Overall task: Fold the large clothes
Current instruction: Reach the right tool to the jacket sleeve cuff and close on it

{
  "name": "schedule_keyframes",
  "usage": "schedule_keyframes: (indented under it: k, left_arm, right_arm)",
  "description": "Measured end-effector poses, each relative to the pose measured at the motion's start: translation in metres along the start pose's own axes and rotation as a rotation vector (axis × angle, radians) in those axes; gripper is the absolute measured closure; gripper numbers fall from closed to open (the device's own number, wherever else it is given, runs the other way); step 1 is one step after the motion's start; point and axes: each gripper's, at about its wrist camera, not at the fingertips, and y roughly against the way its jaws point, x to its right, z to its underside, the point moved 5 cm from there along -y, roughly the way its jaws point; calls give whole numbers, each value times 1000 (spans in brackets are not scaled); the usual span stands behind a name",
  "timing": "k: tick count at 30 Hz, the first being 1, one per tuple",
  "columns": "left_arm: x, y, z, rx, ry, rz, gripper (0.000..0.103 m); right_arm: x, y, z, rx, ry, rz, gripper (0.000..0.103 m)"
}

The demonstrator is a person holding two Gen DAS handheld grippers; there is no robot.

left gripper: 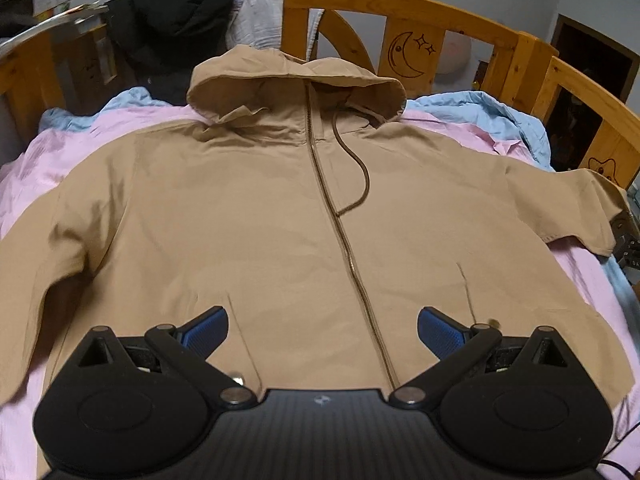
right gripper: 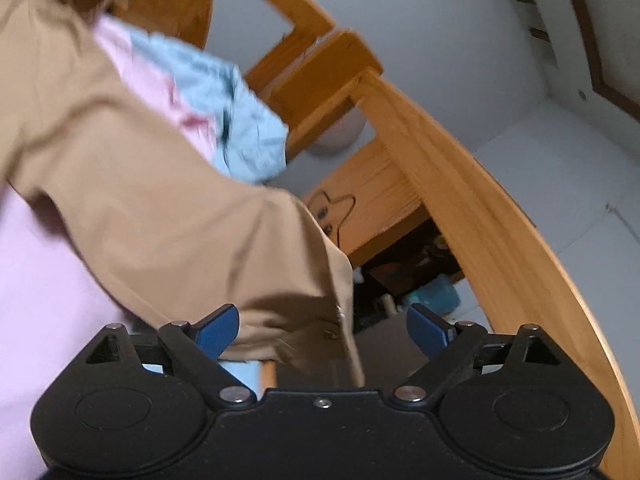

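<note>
A tan hooded zip jacket (left gripper: 280,200) lies spread front-up on a pink sheet (left gripper: 36,160), hood at the far end and both sleeves out to the sides. My left gripper (left gripper: 322,320) hovers over the jacket's hem near the zip, open, with nothing held between its blue pads (left gripper: 212,326). In the right wrist view the jacket's sleeve (right gripper: 160,208) runs toward the camera. Its cuff (right gripper: 304,332) lies between the fingers of my right gripper (right gripper: 323,332), nearer the left pad (right gripper: 218,334). The jaws stand wide and open, and neither pad presses on the cloth.
A wooden bed rail (left gripper: 400,4) with a moon-and-stars carving encloses the far side, and another rail (right gripper: 460,184) runs close along the right. Light blue bedding (left gripper: 480,108) is bunched behind the jacket. A black garment (left gripper: 172,20) is heaped at the far left.
</note>
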Motion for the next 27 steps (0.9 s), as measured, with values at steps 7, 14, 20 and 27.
schedule_keyframes:
  k: [7,14,20,27]
  left_arm:
    - [-1,-29,-17,40,-51,17,1]
    - [-4,-53,-17,26,-7,80,1]
    - [-1,-61,-21,20,15,228,1]
    - [19,-37,-35,138,-101,444,1]
  right_arm:
    - [-8,-61,7,-122,135,83,39]
    - [7,-97,14,-246,113,139,88]
    - [25,-84,-2,-270,71,44,103]
    - [37,-13,-69,-328,-82,-291,103]
